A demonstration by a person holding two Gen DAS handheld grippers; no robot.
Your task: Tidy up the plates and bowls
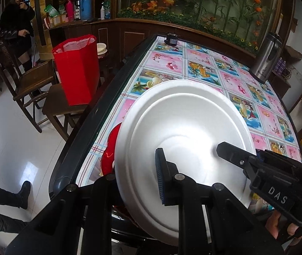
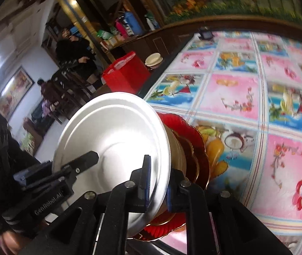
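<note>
Left wrist view: the white plate (image 1: pixel 185 148) is sitting tilted at the near edge of the desk (image 1: pixel 225 72), overlapping a red plate (image 1: pixel 109 148) that is showing only at its left side. The left gripper (image 1: pixel 129 191) is straddling the white plate's near rim; one blue-padded finger is lying over the plate's upper face, the other finger is hidden under the rim, so whether the jaws are pressing the plate cannot be told here. The right gripper (image 1: pixel 225 146) is reaching in from the right, one finger tip lying over the plate's centre. A steel thermos (image 1: pixel 266 57) is standing at the far right of the desk. A red bag (image 1: pixel 77 70) is resting on a chair beside the desk, with a stack of white bowls (image 1: pixel 102 48) behind it.

Right wrist view: the right gripper (image 2: pixel 157 182) is holding the white plate (image 2: pixel 112 148); its two blue pads are lying on either side of the plate's rim, jaws clenched on it. The plate is standing steeply tilted above a stack of gold-coloured dishes (image 2: pixel 180 155) on a red plate (image 2: pixel 195 140), near the desk (image 2: pixel 236 97) edge. The left gripper (image 2: pixel 87 159) is entering from the left, one finger over the plate's face. This view is slightly blurred.
</note>
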